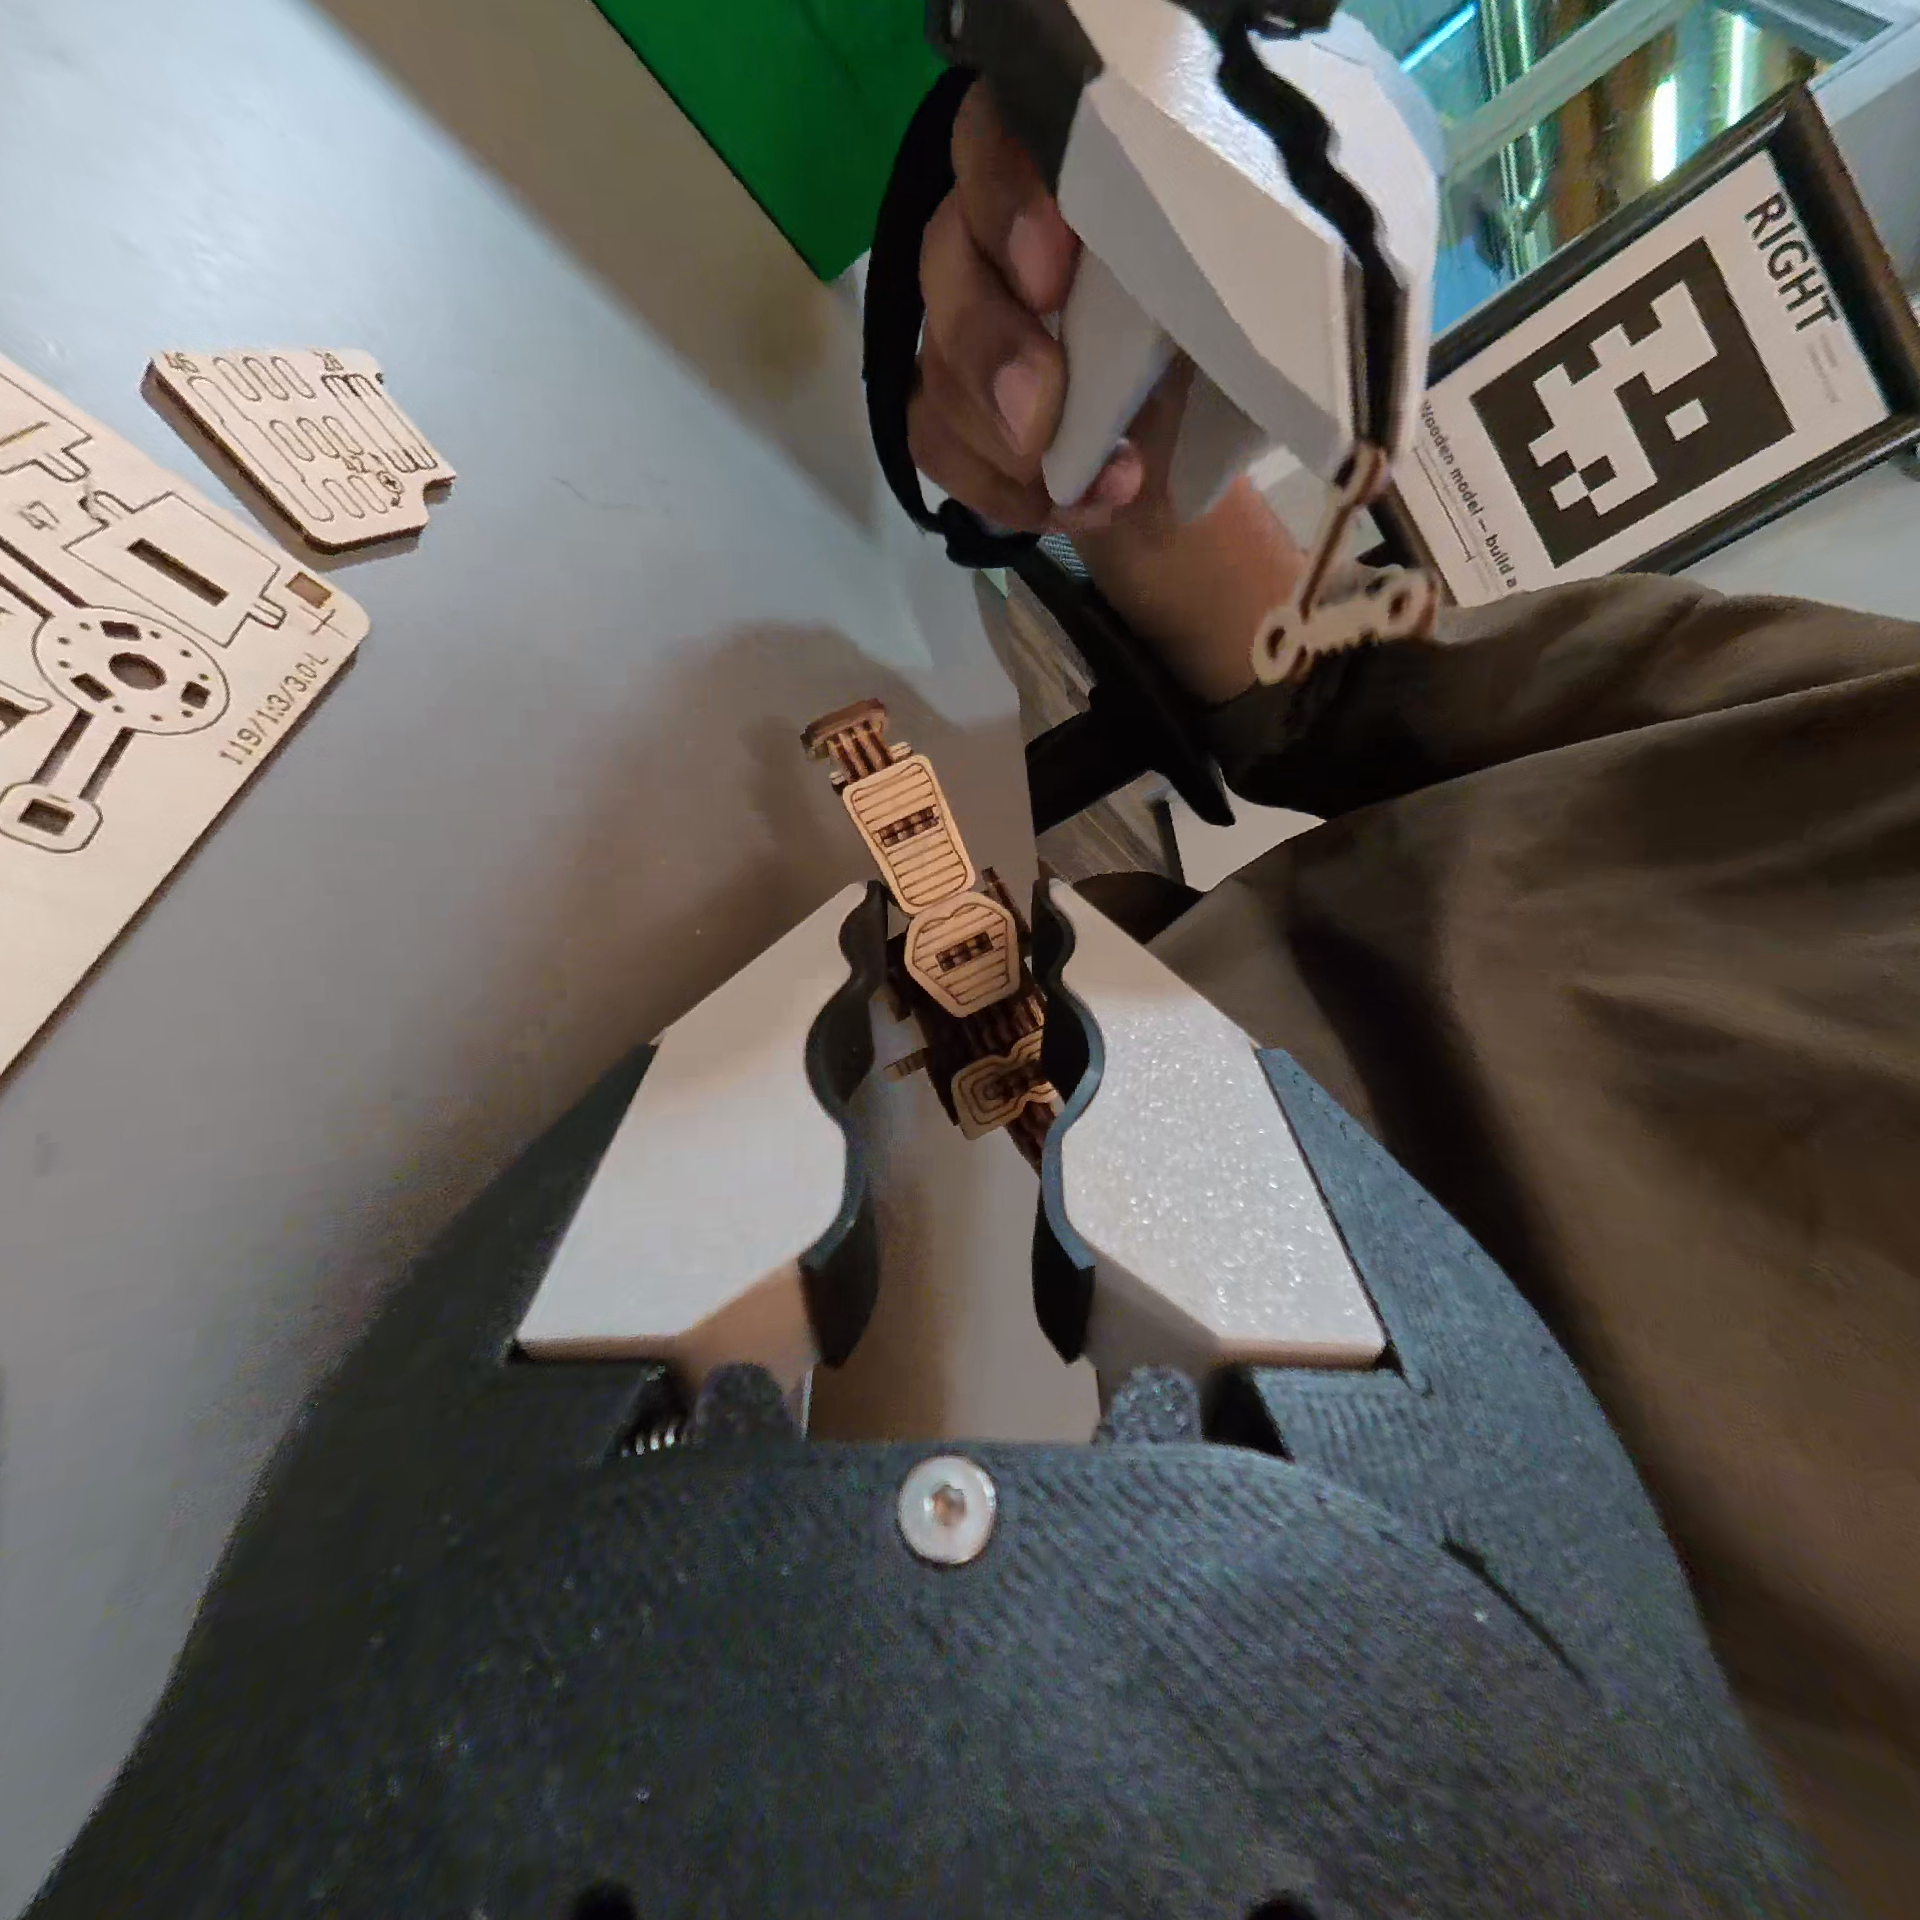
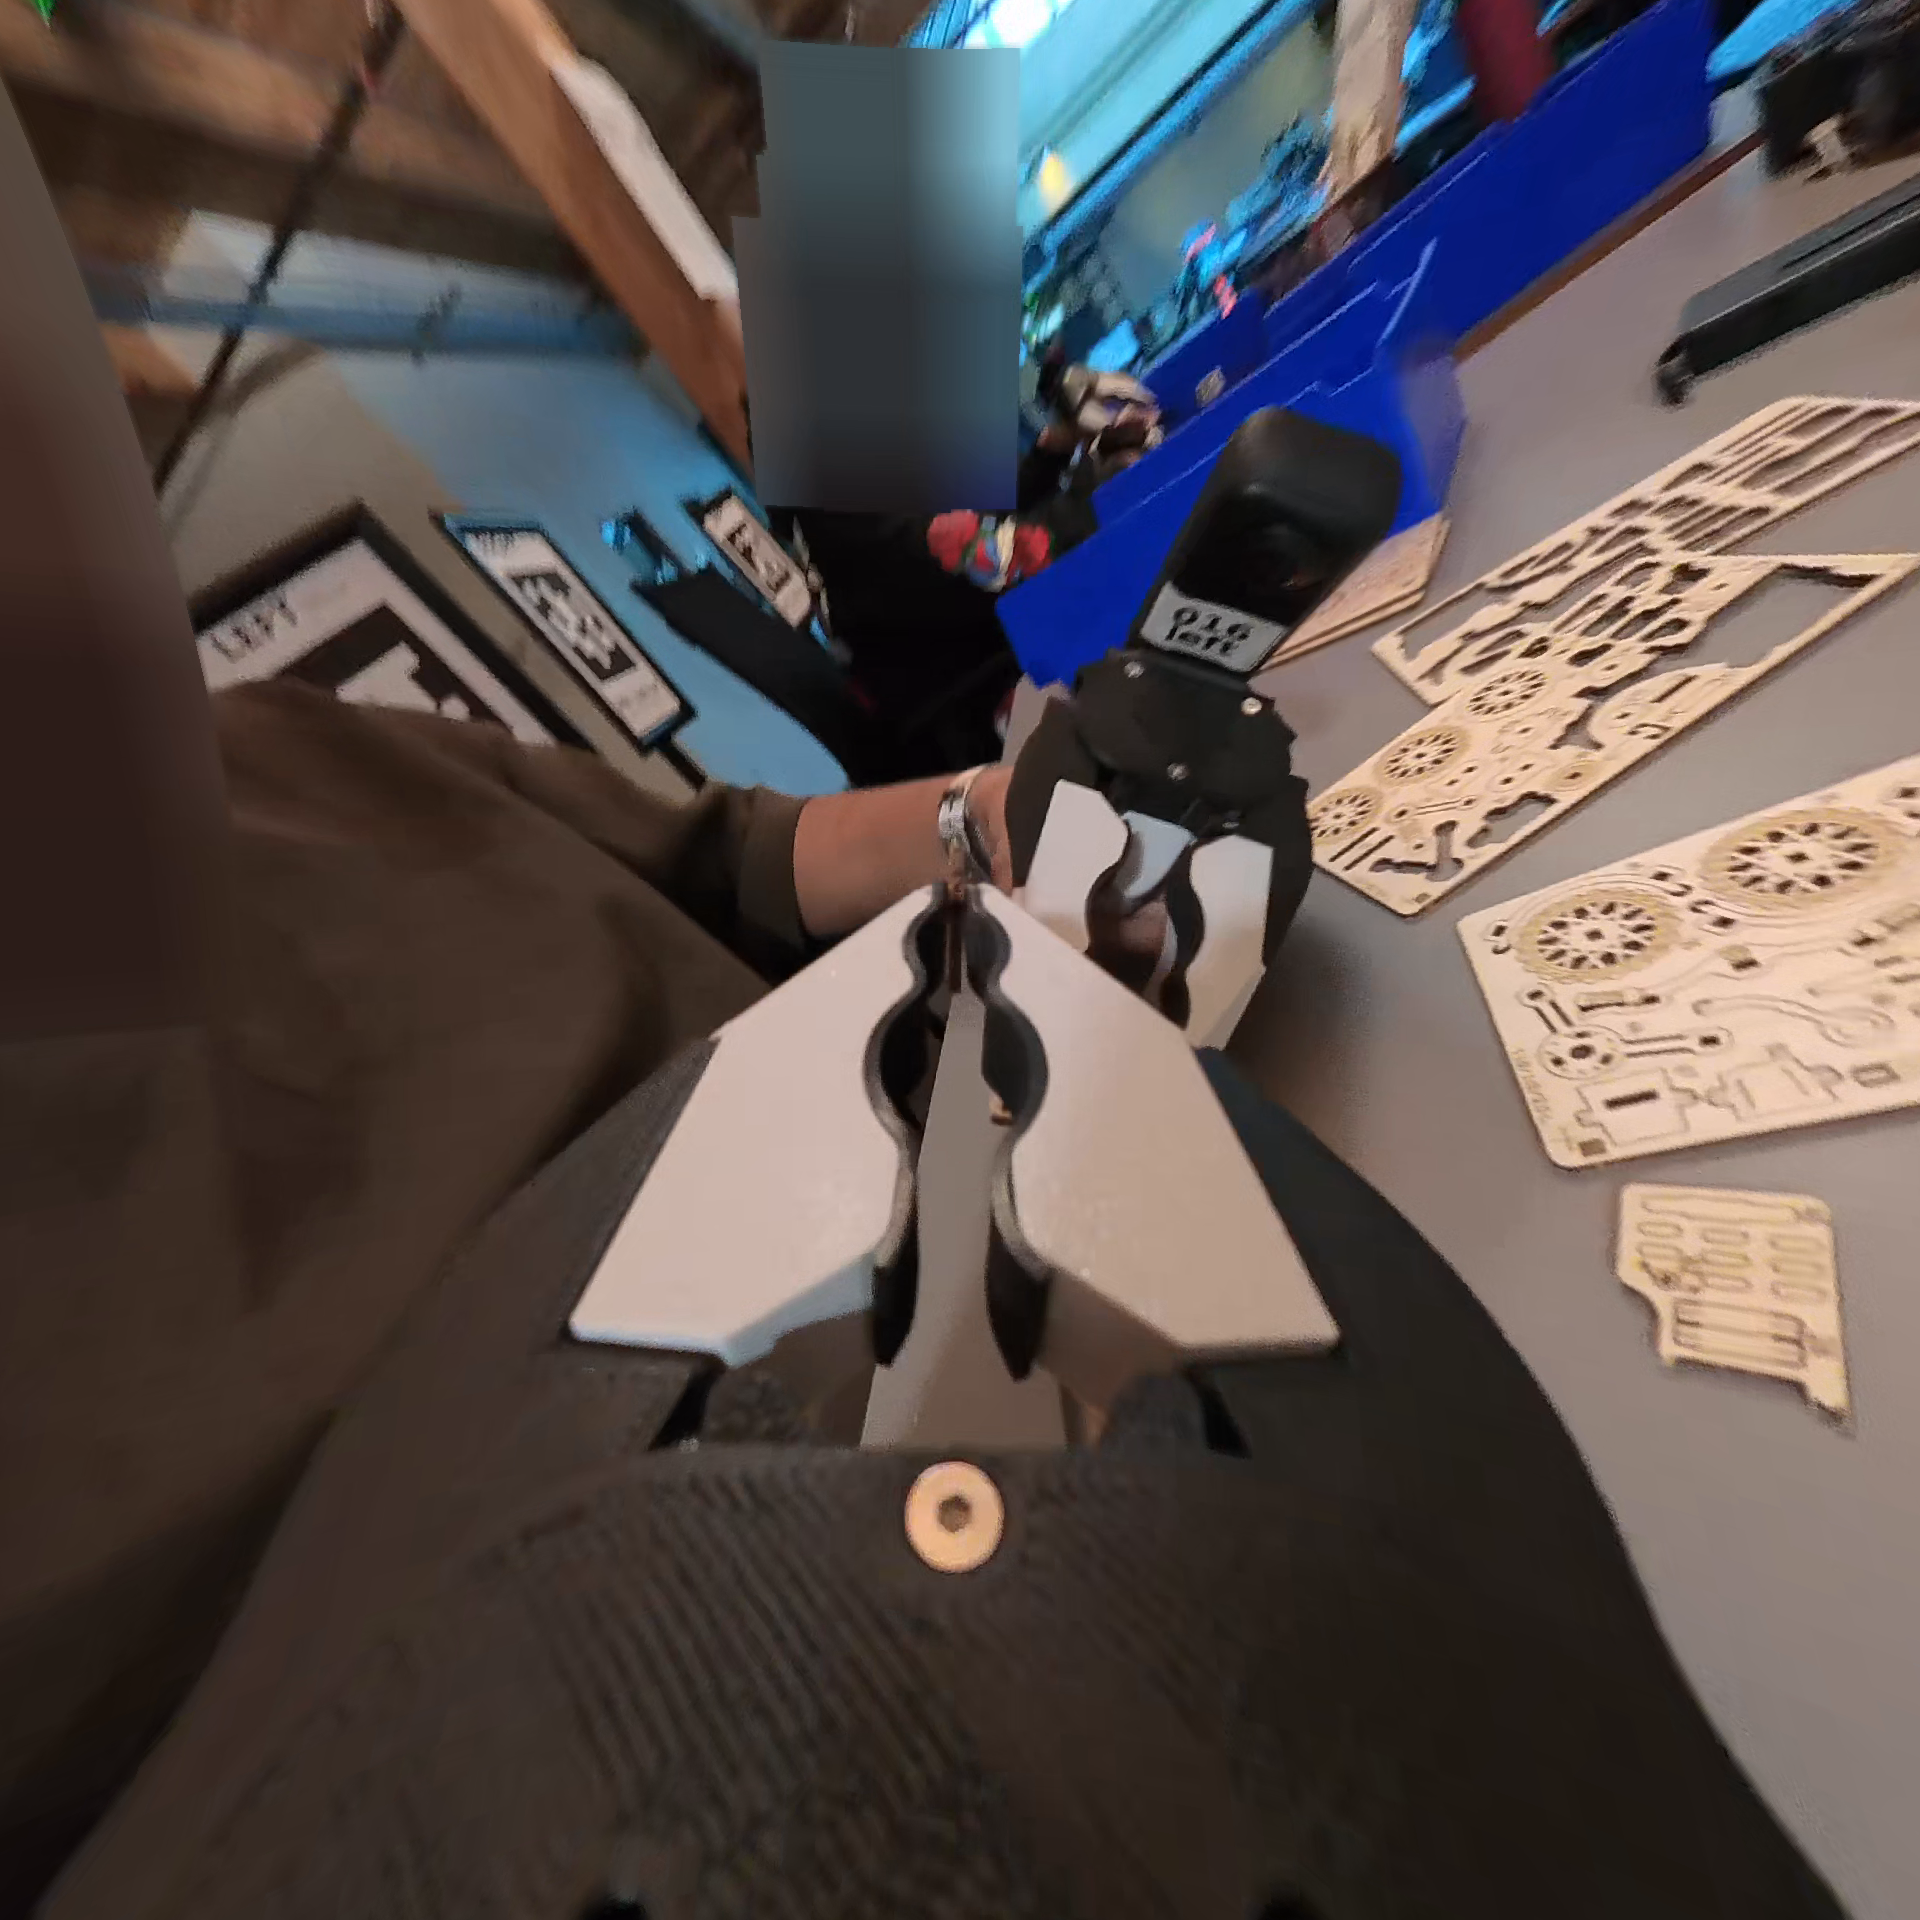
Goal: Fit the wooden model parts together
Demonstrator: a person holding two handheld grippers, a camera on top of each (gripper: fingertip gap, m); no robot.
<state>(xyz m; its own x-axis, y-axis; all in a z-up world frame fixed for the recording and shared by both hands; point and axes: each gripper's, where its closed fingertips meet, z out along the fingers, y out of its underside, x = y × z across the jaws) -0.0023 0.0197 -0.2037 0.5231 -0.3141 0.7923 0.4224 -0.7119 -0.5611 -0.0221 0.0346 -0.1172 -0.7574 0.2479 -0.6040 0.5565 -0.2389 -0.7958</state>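
My left gripper [image 1: 958, 906] is shut on a wooden track piece [image 1: 914, 831], a chain of ribbed pads that sticks out past the fingertips above the grey table [image 1: 520, 935]. My right gripper [image 2: 956, 906] is shut on a small V-shaped wooden link [image 1: 1340, 592], which shows edge-on in the right wrist view [image 2: 951, 951]. In the left wrist view the right gripper [image 1: 1356, 436] hangs up and to the right of the track piece, apart from it. The left gripper [image 2: 1143, 966] also shows in the right wrist view, just right of my fingertips.
Laser-cut wooden sheets lie on the table: a large one [image 1: 156, 644] and a small one [image 1: 301, 447], with several more [image 2: 1714, 966] to the right. A framed marker sign [image 1: 1683, 384], a green box [image 1: 790, 104], a blue bin [image 2: 1299, 343] and an olive sleeve [image 1: 1558, 935] surround them. My right fingertips sit around 9 cm from my left ones.
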